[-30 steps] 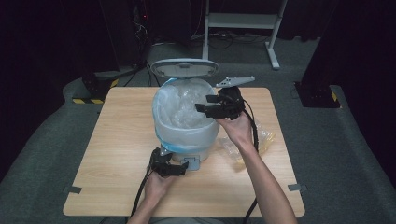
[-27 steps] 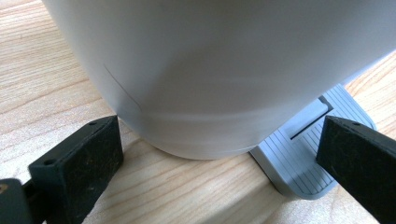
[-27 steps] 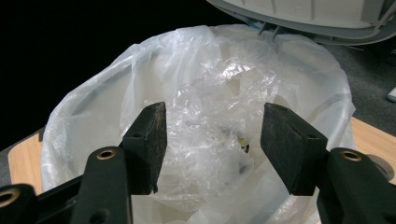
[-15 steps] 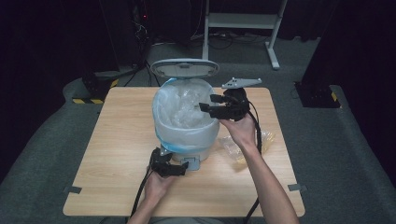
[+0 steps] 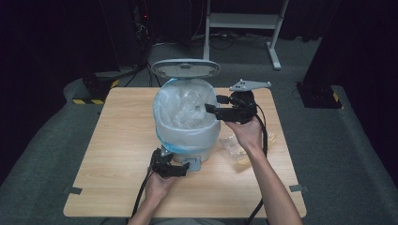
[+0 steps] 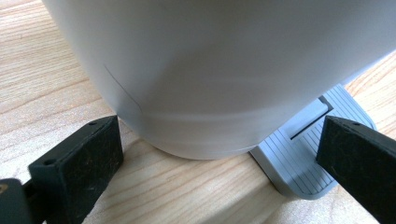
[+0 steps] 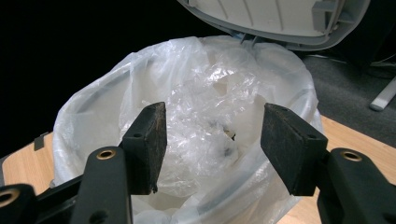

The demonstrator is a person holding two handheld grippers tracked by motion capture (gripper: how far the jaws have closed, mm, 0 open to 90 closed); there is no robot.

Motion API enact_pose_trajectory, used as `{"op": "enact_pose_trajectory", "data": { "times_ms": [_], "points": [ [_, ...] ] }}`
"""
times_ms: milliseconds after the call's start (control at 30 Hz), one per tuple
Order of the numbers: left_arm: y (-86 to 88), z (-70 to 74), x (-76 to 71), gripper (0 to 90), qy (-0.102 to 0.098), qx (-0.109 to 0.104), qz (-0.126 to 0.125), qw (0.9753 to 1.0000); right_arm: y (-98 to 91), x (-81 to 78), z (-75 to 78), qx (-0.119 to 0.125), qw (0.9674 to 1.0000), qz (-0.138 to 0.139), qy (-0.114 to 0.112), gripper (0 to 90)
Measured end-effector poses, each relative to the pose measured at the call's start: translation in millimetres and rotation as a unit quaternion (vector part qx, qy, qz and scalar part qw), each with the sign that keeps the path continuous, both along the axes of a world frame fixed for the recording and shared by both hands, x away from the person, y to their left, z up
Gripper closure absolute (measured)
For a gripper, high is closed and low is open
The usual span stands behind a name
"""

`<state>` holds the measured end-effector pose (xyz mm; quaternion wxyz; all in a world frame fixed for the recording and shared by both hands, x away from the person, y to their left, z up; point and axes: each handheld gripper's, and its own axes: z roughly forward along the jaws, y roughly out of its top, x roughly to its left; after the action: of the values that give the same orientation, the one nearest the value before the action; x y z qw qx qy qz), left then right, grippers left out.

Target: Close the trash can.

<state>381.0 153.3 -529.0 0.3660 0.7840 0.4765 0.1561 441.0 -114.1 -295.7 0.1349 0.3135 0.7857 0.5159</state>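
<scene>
- We count one bin (image 5: 187, 145) on one wooden table (image 5: 112, 140). It is a pale pedal bin, lined with one clear plastic bag (image 5: 180, 110), and its one lid (image 5: 186, 68) stands raised at the far side.
- We count one grey pedal (image 6: 303, 154) at the foot of the bin, on the near side.
- We count two grippers, one in each hand.
- The left gripper (image 5: 170, 168) sits low at the base of the bin. In the left gripper view its two jaws stand wide apart and grip nothing: the bin's rounded bottom lies between and just beyond them, and the pedal lies just inside the right-hand jaw.
- The right gripper (image 5: 220, 111) hangs at the bin's rim, pointing across the opening. In the right gripper view its two jaws are parted with nothing between them; the crumpled bag lies beyond and below them, the lid above.
- One clear wrapper (image 5: 234, 147) lies on the table beneath the right forearm, beside the bin.
</scene>
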Motion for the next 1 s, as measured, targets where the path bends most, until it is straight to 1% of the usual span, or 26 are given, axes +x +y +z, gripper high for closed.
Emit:
{"op": "enact_pose_trajectory", "data": {
  "times_ms": [267, 533, 567, 600, 633, 733, 900, 967, 1000],
  "points": [
    [0.0, 0.0, 0.0, 0.4, 0.000, 0.000, 0.000, 1.0000, -7.2, -2.8, -0.8, 0.006, 1.0000, -0.006, -0.004, 39.9],
    [0.0, 0.0, 0.0, 0.5, 0.000, 0.000, 0.000, 1.0000, -17.9, -9.9, -0.1, 0.010, 0.9997, -0.016, -0.012, 39.9],
    [0.5, 0.3, 0.3, 0.4, -0.005, 0.005, 0.001, 1.0000, -19.2, -10.4, -0.4, 0.010, 0.9997, -0.018, -0.012, 40.0],
    [0.5, 0.3, 0.3, 0.4, -0.005, 0.005, 0.001, 1.0000, -19.2, -10.4, -0.4, 0.010, 0.9997, -0.018, -0.012, 40.0],
    [-0.2, -0.1, -0.1, 0.4, 0.002, -0.002, -0.001, 1.0000, -23.8, -11.3, -2.4, 0.008, 0.9996, -0.024, -0.011, 40.3],
    [0.0, 0.0, 0.0, 0.5, -0.001, 0.000, 0.000, 1.0000, -27.7, -11.8, -4.4, 0.009, 0.9995, -0.029, -0.009, 40.5],
    [0.0, 0.0, 0.0, 0.4, 0.000, 0.000, 0.000, 1.0000, -42.3, -15.4, -13.6, 0.011, 0.9988, -0.048, -0.007, 40.7],
    [0.0, 0.0, 0.0, 0.5, 0.000, 0.000, 0.000, 1.0000, -43.9, -16.1, -15.1, 0.010, 0.9987, -0.050, -0.006, 40.7],
    [0.6, 0.4, 0.3, 0.4, -0.005, 0.005, 0.000, 1.0000, -48.8, -18.1, -20.1, 0.008, 0.9983, -0.058, -0.006, 40.6]
  ]
}}
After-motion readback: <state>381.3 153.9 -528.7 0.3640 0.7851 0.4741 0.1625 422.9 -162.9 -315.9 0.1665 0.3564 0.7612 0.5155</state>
